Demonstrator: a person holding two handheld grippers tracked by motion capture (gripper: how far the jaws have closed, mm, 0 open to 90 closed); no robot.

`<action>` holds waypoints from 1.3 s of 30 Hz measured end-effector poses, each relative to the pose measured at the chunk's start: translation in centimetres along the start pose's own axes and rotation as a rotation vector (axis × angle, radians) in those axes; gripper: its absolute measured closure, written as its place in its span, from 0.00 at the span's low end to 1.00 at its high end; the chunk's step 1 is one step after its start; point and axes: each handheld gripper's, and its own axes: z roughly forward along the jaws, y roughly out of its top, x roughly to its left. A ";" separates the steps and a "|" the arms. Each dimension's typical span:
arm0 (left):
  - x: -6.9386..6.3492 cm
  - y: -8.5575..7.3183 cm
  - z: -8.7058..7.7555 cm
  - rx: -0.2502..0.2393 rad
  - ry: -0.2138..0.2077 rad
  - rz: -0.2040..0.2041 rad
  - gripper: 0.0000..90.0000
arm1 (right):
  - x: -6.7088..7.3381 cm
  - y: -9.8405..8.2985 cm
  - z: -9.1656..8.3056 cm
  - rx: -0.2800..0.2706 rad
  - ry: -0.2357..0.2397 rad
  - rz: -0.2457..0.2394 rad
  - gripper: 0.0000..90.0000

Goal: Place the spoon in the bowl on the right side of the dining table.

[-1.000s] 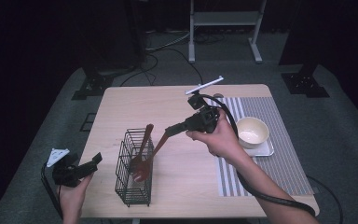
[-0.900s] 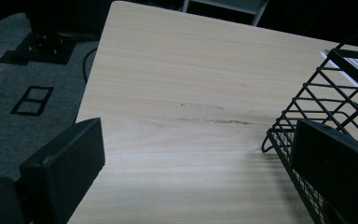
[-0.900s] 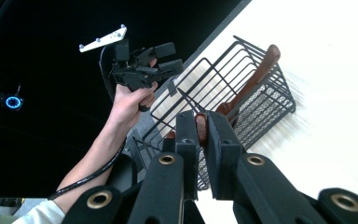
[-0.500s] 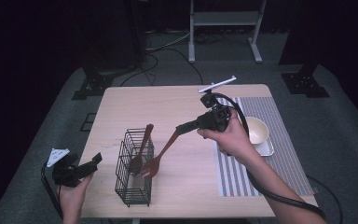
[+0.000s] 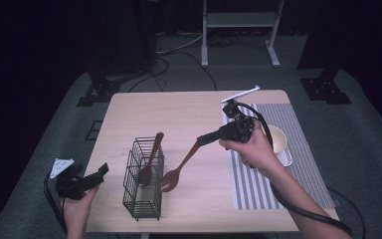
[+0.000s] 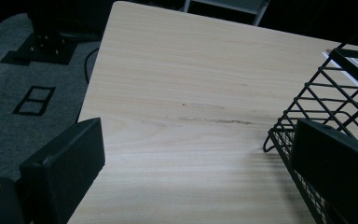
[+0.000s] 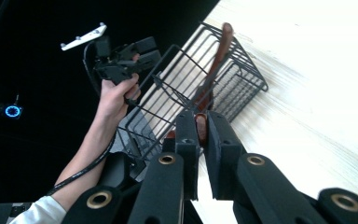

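1. Your right tool (image 5: 202,140) is clamped on a wooden spoon (image 5: 179,167), whose handle slants down-left to a bowl just right of the wire basket (image 5: 142,199).
2. Your left tool (image 5: 99,172) waits wide, holding nothing, left of the basket.
3. Two spoons: one held, one (image 5: 149,160) in the basket; one cup (image 5: 280,140).

No readable writing is showing anywhere right now: no letters, labels, brand marks, numbers or signs are coming through on any surface in the high view or in either gripper view.
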 end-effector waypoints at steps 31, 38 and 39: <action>0.0 0.0 0.0 0.002 0.003 0.002 0.03 | -4.7 -1.8 -1.6 -0.019 -0.061 0.106 0.93; 0.0 0.0 0.0 0.001 0.004 0.003 0.03 | -5.8 -2.4 -2.4 -0.035 -0.075 0.132 0.93; 0.0 0.0 0.0 0.001 0.004 0.003 0.03 | -5.8 -2.4 -2.4 -0.035 -0.075 0.132 0.93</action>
